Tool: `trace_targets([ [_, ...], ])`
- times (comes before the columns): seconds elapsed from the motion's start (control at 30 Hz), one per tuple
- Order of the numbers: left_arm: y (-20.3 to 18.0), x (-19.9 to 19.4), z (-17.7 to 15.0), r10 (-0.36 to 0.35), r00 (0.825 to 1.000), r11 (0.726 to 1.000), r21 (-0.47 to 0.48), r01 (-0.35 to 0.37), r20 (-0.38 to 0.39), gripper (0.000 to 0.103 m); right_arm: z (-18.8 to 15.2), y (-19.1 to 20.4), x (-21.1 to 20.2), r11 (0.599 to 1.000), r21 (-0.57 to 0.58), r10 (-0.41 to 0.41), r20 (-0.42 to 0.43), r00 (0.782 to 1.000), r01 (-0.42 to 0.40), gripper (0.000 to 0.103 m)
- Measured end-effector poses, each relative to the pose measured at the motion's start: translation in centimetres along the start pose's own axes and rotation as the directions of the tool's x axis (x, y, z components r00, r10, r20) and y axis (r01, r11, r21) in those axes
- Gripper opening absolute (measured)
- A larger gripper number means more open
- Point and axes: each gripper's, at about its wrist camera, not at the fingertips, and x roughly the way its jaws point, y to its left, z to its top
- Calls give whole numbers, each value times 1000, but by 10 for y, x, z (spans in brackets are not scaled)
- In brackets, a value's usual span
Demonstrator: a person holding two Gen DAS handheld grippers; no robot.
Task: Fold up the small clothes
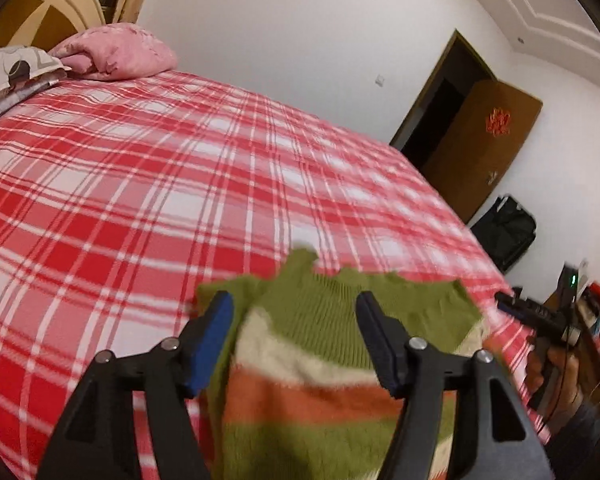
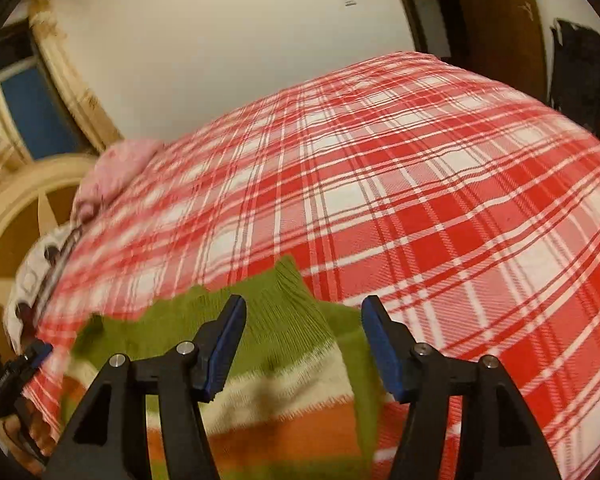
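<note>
— While the left wrist view looks down its fingers, what lies under them?

— A striped sweater (image 1: 320,360), green at the collar, then cream, orange and green bands, lies on the bed (image 1: 140,184) near its near edge. The left gripper (image 1: 296,312) stands over it with its blue-padded jaws apart; the knit shows between them, but the pads do not press on it.

— Anything else on that red and white plaid cover?

— A pink pillow (image 1: 116,52) and a patterned pillow (image 1: 12,72) lie at the far left corner. At the right edge of the bed the right gripper (image 1: 516,304) shows with a hand (image 1: 552,372) around its handle. A brown door (image 1: 480,144) stands open in the white wall.

— And from the right wrist?

— The same sweater (image 2: 276,320) lies below, its ribbed collar pointing away. The right gripper (image 2: 304,316) has its jaws spread, with nothing clamped: one pad over the green knit, the other over the plaid. The left gripper (image 2: 36,350) peeks in at the left edge of the bed; the picture is blurred.
</note>
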Motion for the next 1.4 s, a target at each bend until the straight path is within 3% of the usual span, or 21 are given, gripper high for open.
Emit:
trace_targets([
  [0.1,-6,5,-16,55,998,997,59,-54,-27,67,-1,9,1,996,-82,-41,-15,999,39,50],
  [0.2,-4,12,-26,91,995,993,78,-87,-46,67,-3,26,11,989,-146,0,-69,998,-10,48],
  [0.27,2,18,-31,103,992,993,62,-99,-67,67,-9,46,27,975,-210,38,-161,986,-72,48],
  [0.33,8,17,-34,95,993,995,37,-93,-66,67,-17,63,34,959,-269,47,-181,982,-95,48],
  [0.53,13,16,-45,115,991,993,42,-112,-63,67,-34,121,64,895,-430,27,-222,975,-122,48],
  [0.63,16,15,-46,109,993,994,27,-107,-56,67,-42,145,82,852,-484,47,-308,950,-199,48],
  [0.7,16,15,-48,102,994,994,29,-101,-48,67,-51,161,90,807,-560,8,-308,951,-188,48],
  [0.77,19,15,-50,104,993,995,16,-103,-46,67,-56,167,100,788,-589,-27,-323,946,-179,44],
  [0.8,20,14,-50,101,994,995,11,-100,-45,67,-58,169,101,789,-589,-32,-325,945,-176,34],
  [0.83,22,13,-50,92,995,996,-2,-92,-40,67,-57,171,99,792,-585,-23,-317,948,-176,11],
  [0.87,25,13,-51,89,995,996,-12,-89,-38,67,-55,173,99,793,-586,-30,-305,952,-163,4],
  [1.07,27,14,-52,83,995,996,-35,-85,-46,67,-43,185,104,819,-572,-93,-206,974,-43,3],
  [1.2,30,14,-53,87,995,995,-46,-89,-46,67,-34,185,120,835,-549,-159,-158,975,47,3],
  [1.27,32,14,-53,87,995,994,-55,-90,-50,67,-31,179,131,857,-516,-146,-219,965,12,4],
  [1.33,34,14,-53,86,995,994,-67,-90,-50,71,-29,173,125,873,-488,-119,-219,969,-3,5],
  [1.4,36,12,-53,95,995,992,-78,-98,-41,75,-27,162,109,890,-455,-102,-223,969,-11,18],
])
